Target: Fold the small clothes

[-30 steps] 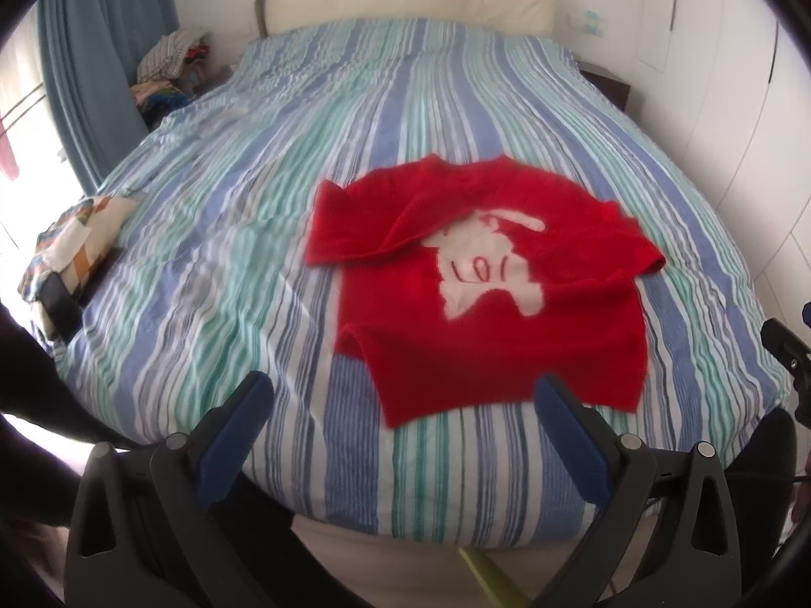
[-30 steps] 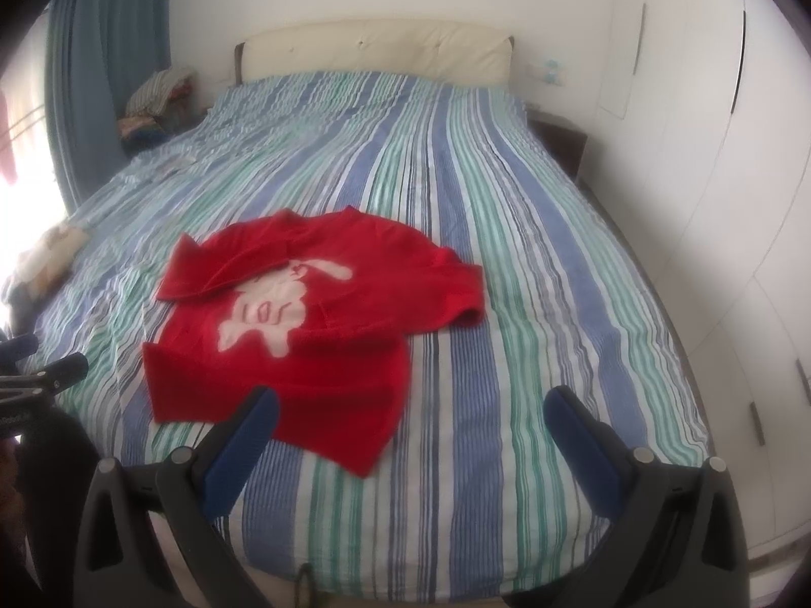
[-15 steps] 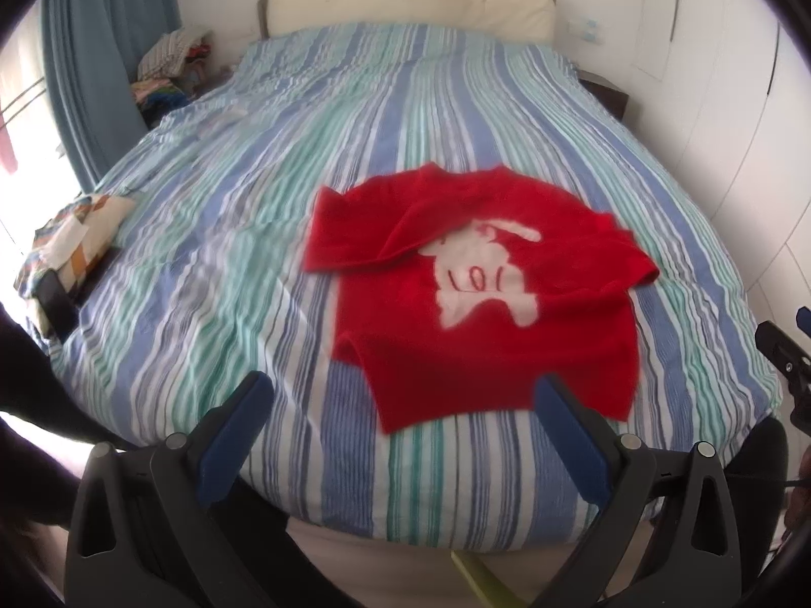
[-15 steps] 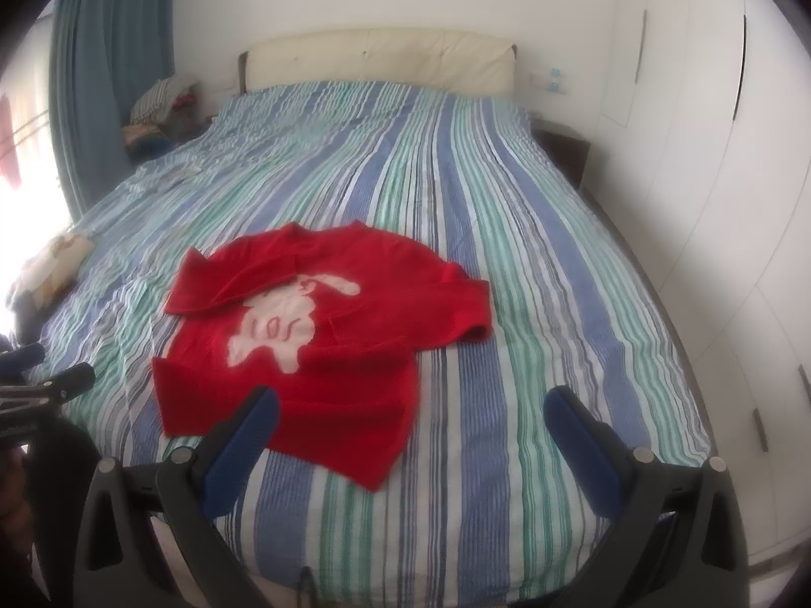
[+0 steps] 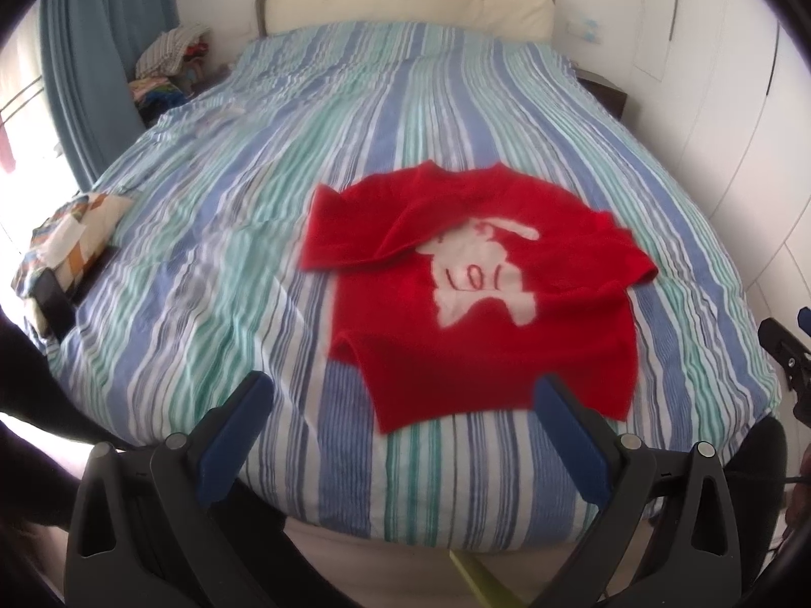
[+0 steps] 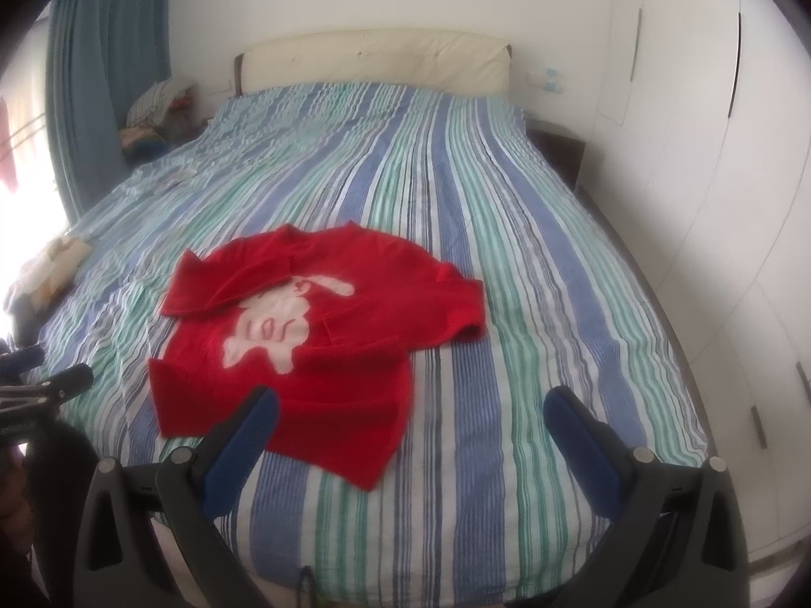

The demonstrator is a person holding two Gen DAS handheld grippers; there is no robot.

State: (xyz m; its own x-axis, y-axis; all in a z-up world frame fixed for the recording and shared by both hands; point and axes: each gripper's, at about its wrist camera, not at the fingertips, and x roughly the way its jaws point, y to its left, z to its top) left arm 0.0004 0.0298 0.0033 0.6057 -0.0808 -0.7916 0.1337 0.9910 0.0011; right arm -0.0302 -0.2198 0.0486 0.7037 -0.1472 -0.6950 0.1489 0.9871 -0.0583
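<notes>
A small red shirt [image 5: 486,299] with a white print lies rumpled on the striped bed near its foot, its left sleeve folded over the chest. It also shows in the right wrist view [image 6: 314,334]. My left gripper [image 5: 403,395] is open and empty, held above the foot of the bed just short of the shirt's hem. My right gripper [image 6: 410,410] is open and empty, held to the right of the shirt's lower corner. Each gripper shows at the other view's edge.
The blue, green and white striped bed cover [image 5: 213,233] fills both views. A patterned cushion [image 5: 71,233] lies at the bed's left edge. Piled clothes [image 5: 167,66] and a blue curtain [image 5: 101,55] stand at the far left. White wardrobe doors [image 6: 720,162] line the right side.
Both grippers have drawn back and risen a little, so the shirt sits slightly farther away in both views. The shirt itself has not moved.
</notes>
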